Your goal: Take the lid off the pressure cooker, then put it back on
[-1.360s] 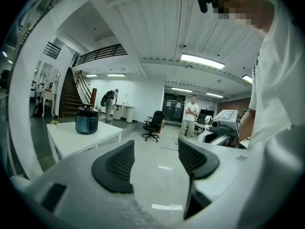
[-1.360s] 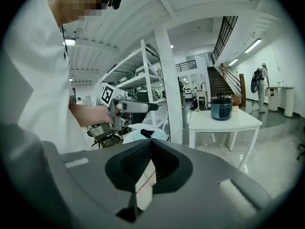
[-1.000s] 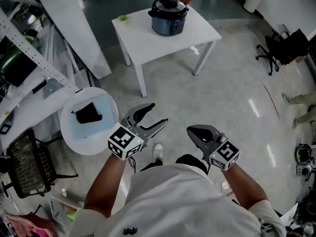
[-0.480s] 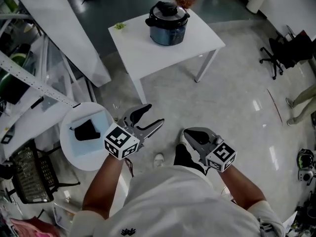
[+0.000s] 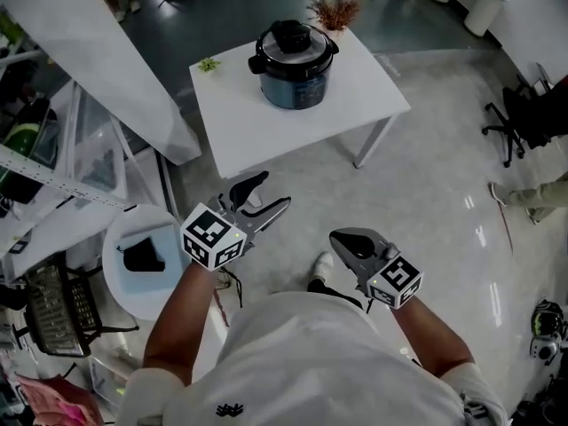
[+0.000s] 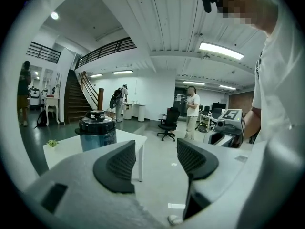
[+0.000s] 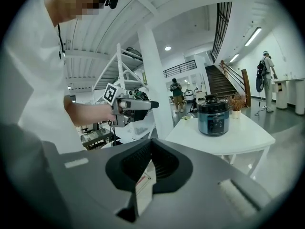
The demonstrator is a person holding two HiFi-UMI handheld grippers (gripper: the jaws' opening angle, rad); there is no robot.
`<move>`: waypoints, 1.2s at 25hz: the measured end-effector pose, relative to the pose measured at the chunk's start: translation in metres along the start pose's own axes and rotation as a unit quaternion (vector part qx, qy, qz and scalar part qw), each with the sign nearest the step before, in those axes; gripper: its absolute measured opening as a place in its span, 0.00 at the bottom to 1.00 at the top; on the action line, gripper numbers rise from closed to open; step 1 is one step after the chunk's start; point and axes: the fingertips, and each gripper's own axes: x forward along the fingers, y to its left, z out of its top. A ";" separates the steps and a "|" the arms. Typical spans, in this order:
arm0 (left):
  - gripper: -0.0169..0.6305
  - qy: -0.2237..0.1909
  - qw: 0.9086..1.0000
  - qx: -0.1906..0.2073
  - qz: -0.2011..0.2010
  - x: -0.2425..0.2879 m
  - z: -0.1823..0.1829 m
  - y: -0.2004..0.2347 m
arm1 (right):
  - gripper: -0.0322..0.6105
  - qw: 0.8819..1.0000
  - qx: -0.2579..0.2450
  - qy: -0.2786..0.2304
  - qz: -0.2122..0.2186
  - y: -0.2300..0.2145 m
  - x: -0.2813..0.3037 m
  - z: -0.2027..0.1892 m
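Note:
The dark blue pressure cooker [image 5: 293,71] stands on the white table [image 5: 266,122] ahead, its black lid [image 5: 291,39] on top. The cooker [image 6: 97,133] also shows at the left of the left gripper view, and the cooker [image 7: 213,119] is right of centre in the right gripper view. My left gripper [image 5: 264,195] is held over the floor short of the table, jaws open and empty. My right gripper [image 5: 349,240] hangs beside it, shut on nothing. Both are well short of the cooker.
A dried plant [image 5: 335,11] and a small green sprig [image 5: 209,64] share the table. A round white stand [image 5: 142,260] with a black item and metal racks [image 5: 53,185] lie to the left. An office chair [image 5: 524,118] stands at right. People stand further back.
The table and cooker have come nearer and lower in the head view as both grippers travelled forward together. The jaws look the same as before.

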 end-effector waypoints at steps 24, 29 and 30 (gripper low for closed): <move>0.45 0.018 0.997 0.075 0.023 0.177 0.106 0.255 | 0.07 0.997 0.046 -0.004 -0.054 -0.182 0.005 0.021; 0.48 0.030 0.996 0.083 0.006 0.205 0.112 0.312 | 0.07 0.994 0.052 -0.010 -0.092 -0.210 0.032 0.044; 0.48 0.034 0.996 0.086 0.000 0.212 0.111 0.321 | 0.07 0.994 0.054 -0.010 -0.099 -0.214 0.037 0.046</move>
